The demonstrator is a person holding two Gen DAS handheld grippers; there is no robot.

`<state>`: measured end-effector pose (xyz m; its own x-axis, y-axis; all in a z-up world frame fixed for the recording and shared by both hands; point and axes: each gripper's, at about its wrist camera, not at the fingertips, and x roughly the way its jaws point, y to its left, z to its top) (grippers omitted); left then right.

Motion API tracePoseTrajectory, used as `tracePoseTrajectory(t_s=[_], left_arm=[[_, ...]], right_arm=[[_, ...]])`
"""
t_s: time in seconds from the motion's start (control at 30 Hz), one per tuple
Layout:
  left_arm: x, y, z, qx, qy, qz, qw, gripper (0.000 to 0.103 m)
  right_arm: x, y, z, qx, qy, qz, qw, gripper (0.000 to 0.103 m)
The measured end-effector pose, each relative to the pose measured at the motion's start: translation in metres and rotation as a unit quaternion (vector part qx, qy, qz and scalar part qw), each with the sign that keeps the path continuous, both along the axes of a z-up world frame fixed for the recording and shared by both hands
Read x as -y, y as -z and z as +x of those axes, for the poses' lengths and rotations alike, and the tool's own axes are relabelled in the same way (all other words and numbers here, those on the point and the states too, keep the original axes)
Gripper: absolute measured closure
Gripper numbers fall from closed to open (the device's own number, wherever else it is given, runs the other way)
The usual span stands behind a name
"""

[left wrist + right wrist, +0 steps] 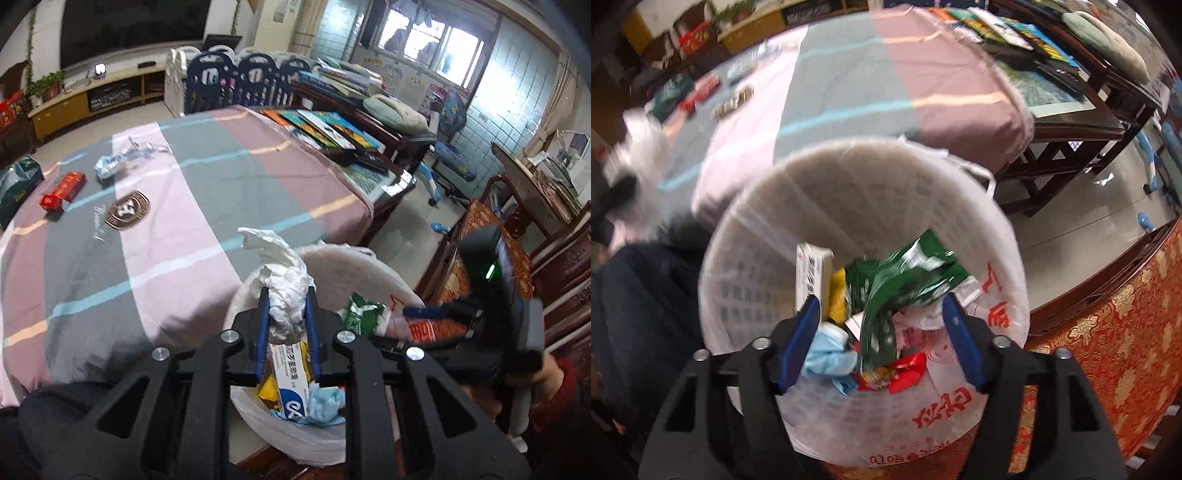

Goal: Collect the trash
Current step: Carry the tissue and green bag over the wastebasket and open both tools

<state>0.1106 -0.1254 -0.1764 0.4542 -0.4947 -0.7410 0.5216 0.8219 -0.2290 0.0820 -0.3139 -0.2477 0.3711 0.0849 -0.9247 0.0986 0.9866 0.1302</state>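
Left gripper (287, 314): we see its fingers clenched on a crumpled white tissue (284, 295), the wad bulging above the tips, lower centre of the left wrist view. It hangs over the white bin (343, 258), which is lined with a plastic bag.

Right gripper (882, 325): fingers spread wide, nothing pressed between them. A green wrapper (897, 280), blurred, lies between and below them on the trash heap in the bin, centre of the right wrist view. We judge it just let go.

In the bin, too: a white carton (809, 273), a blue mask (827, 354), red packets (901, 373).

Further out, upper left of the left view, on the striped cloth of the bench (192, 206): a red box (62, 192), a silver wrapper (122, 158) and a dark green pack (18, 184) not yet collected.

Step in hand: dropping off. Next, we judge, the left fingers should release the tissue over the bin opening, clear of the right gripper; then both return for the rest.
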Motion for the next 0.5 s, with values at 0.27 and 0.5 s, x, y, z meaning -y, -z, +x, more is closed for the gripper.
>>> tracePoseTrajectory(t_s=[0.27, 0.5], left_arm=[[0.032, 0.037, -0.010, -0.079, 0.103, -0.014, 0.9914, 0.082], [0.047, 0.049, -0.020, -0.074, 0.123, 0.018, 0.9894, 0.028]], right_arm=[[0.045, -0.035, 0.000, 0.065, 0.097, 0.064, 0.991, 0.034], [0.055, -0.037, 0.000, 0.074, 0.126, 0.090, 0.985, 0.034]])
